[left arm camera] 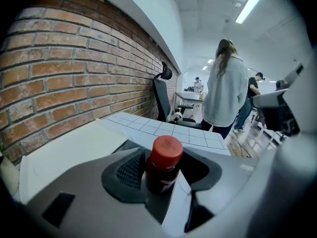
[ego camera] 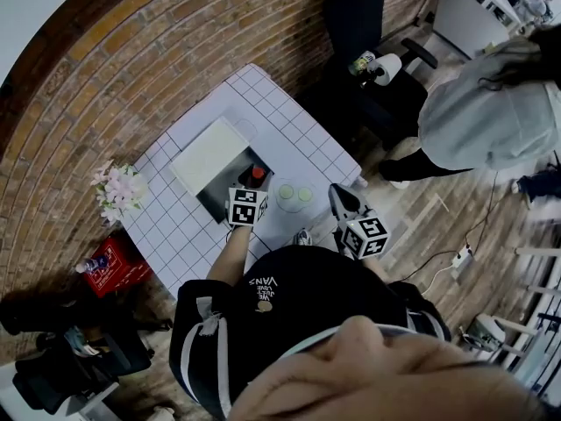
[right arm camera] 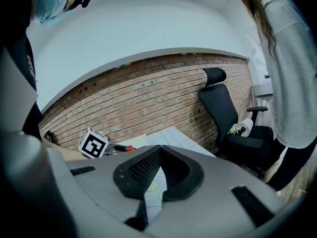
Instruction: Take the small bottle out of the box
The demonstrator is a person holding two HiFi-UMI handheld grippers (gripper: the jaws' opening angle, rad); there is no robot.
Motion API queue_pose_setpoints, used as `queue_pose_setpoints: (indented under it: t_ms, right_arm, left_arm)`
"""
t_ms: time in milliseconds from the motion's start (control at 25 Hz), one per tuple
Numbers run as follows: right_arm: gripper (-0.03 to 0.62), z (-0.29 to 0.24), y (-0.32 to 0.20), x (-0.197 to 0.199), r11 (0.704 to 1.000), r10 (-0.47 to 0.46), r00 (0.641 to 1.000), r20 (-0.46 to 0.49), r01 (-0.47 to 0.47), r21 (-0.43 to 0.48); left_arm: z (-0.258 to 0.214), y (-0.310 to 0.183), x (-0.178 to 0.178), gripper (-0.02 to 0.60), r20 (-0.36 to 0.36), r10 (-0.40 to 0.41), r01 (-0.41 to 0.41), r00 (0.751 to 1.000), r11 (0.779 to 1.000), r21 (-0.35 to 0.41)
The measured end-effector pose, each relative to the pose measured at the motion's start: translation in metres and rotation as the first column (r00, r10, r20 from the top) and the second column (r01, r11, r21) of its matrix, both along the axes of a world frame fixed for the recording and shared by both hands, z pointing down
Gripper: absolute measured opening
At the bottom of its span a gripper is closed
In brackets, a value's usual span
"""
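Observation:
The small dark bottle point(left arm camera: 165, 160) with a red cap stands upright between the pads of my left gripper point(left arm camera: 163, 171), which is shut on its body. In the head view the bottle point(ego camera: 257, 174) sits at the near right edge of the dark open box point(ego camera: 213, 198), and the left gripper point(ego camera: 254, 185) reaches it from the near side. The box's white lid point(ego camera: 210, 154) lies folded back to the left. My right gripper point(ego camera: 337, 195) hovers over the table's near right part, its jaw tips meeting on nothing point(right arm camera: 157, 151). Whether the bottle's base still rests in the box is hidden.
Two pale green discs point(ego camera: 294, 195) lie on the white tiled table point(ego camera: 289, 121) just right of the box. Pink flowers point(ego camera: 118, 189) stand at its left end, with a red crate point(ego camera: 114, 266) on the floor below. A black chair point(ego camera: 386, 95) and a person in grey point(ego camera: 491, 112) are beyond the far right.

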State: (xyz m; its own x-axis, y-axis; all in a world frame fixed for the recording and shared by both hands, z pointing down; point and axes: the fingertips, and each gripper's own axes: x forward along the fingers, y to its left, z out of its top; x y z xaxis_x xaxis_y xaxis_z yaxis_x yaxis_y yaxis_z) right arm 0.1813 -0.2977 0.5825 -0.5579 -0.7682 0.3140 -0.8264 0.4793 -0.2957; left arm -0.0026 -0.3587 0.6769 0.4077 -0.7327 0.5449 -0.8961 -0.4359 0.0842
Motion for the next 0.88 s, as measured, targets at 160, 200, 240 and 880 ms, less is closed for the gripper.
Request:
queue_pose_setpoints:
  t_ms: [160,200,240,880]
  right_arm:
    - [-0.002,0.000,0.004,-0.004,1.000,0.007,1.000,-0.004,-0.007,-0.001]
    - [-0.002,0.000,0.005,-0.006,1.000,0.009,1.000,-0.003,-0.009,-0.001]
    - [-0.002,0.000,0.006,-0.007,1.000,0.011,1.000,-0.001,-0.011,-0.002]
    - [-0.002,-0.005,0.039,-0.047,1.000,-0.004,1.000,-0.012,0.004,0.004]
  left_arm:
    - [-0.009,0.004,-0.002,0.215,-0.002,0.012,-0.012,1.000,1.000,0.026]
    - [-0.012,0.005,-0.002,0.215,-0.004,0.015,-0.015,1.000,0.999,0.031]
    - [-0.015,0.006,-0.003,0.215,-0.007,0.018,-0.018,1.000,0.999,0.036]
    - [-0.049,0.052,-0.021,0.215,-0.032,0.068,-0.064,0.997,0.993,0.098]
